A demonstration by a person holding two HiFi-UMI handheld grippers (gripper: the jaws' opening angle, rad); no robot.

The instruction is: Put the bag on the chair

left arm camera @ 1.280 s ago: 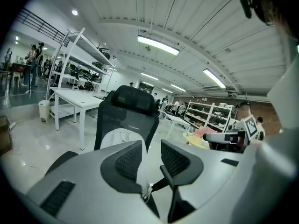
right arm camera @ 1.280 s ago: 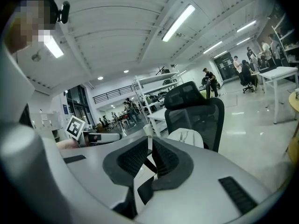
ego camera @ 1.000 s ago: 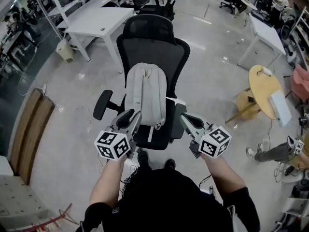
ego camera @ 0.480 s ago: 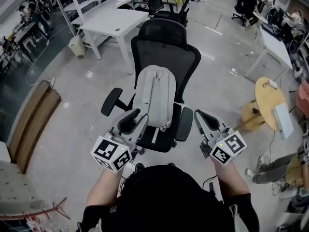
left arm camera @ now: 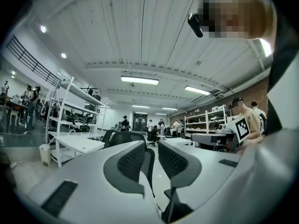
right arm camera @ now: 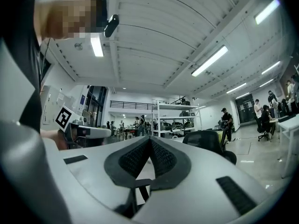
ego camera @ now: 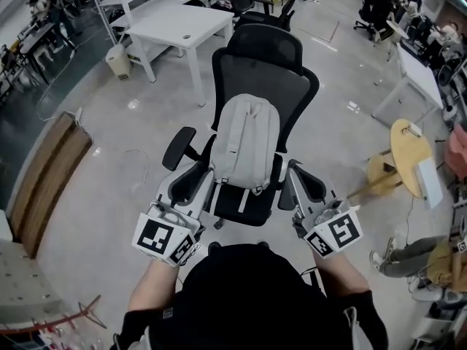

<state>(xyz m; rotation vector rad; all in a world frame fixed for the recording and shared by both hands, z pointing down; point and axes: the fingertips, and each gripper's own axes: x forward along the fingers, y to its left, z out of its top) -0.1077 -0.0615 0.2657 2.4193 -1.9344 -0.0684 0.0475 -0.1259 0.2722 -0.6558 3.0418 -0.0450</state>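
Observation:
A light grey backpack (ego camera: 248, 141) stands upright on the seat of a black office chair (ego camera: 264, 75) and leans on its backrest. Neither gripper touches it. My left gripper (ego camera: 190, 184) is held low in front of the chair's left armrest; its jaws are closing with a narrow gap and nothing between them (left arm camera: 151, 150). My right gripper (ego camera: 305, 182) hovers by the chair's right armrest, shut with its pads together and empty (right arm camera: 149, 143). Both gripper views look out level across the room, not at the bag.
A white table (ego camera: 179, 24) and a bin (ego camera: 117, 60) stand behind the chair to the left. A round wooden table (ego camera: 408, 133) is at the right, and a person's legs (ego camera: 408, 250) below it. Wooden boards (ego camera: 44, 181) lie at the left.
Both grippers have drawn back from the chair toward my body. The left jaws have narrowed. The backpack stays put on the seat.

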